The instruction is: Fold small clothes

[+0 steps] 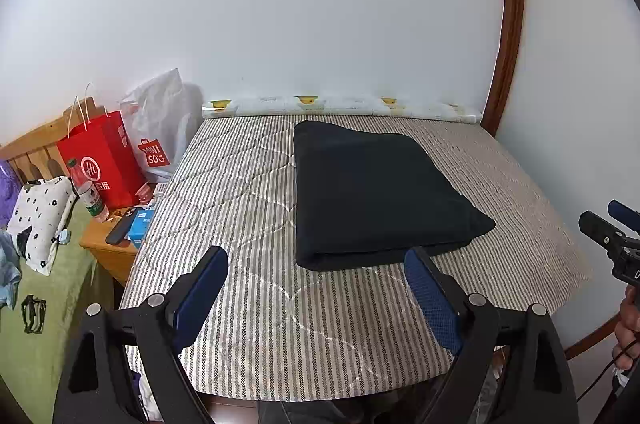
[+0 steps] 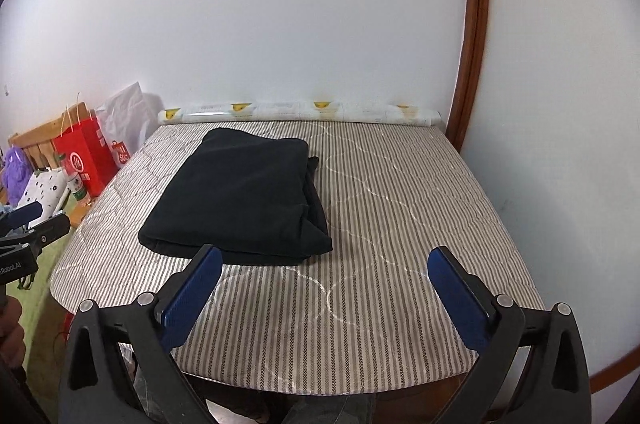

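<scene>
Your left gripper (image 1: 316,256) and right gripper (image 2: 324,258) are both spread wide, nothing between the pads. Black garment (image 1: 372,192) lies folded on the striped mattress (image 1: 240,192), left of center, just beyond both grippers. Red bag (image 1: 102,160) far left.

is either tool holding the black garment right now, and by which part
Nothing is held. The left tool and right tool are both open, off the folded black garment lying on the striped mattress.
</scene>
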